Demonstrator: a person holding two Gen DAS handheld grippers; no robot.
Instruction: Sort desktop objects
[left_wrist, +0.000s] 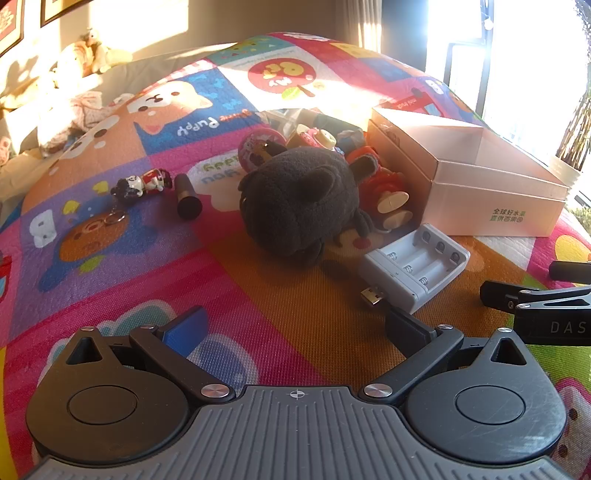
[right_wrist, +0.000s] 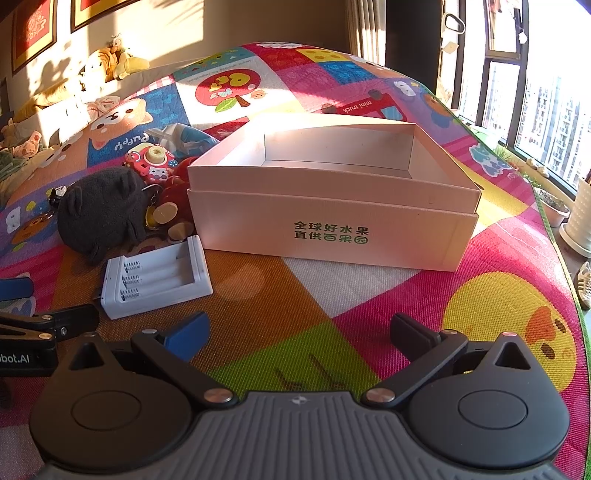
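Sorting is not yet begun: both tools, left tool and right tool, gape wide and empty, so next the battery charger needs grasping for the box.

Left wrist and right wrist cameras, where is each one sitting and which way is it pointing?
Left wrist: on the open left gripper, low over the mat, facing the dark plush toy; the right gripper's tip shows at right.
Right wrist: on the open right gripper, facing the empty box.
Shared: battery charger, plush, box.

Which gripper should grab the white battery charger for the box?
Left. The battery charger lies just ahead of the open left gripper; the right gripper faces the box.
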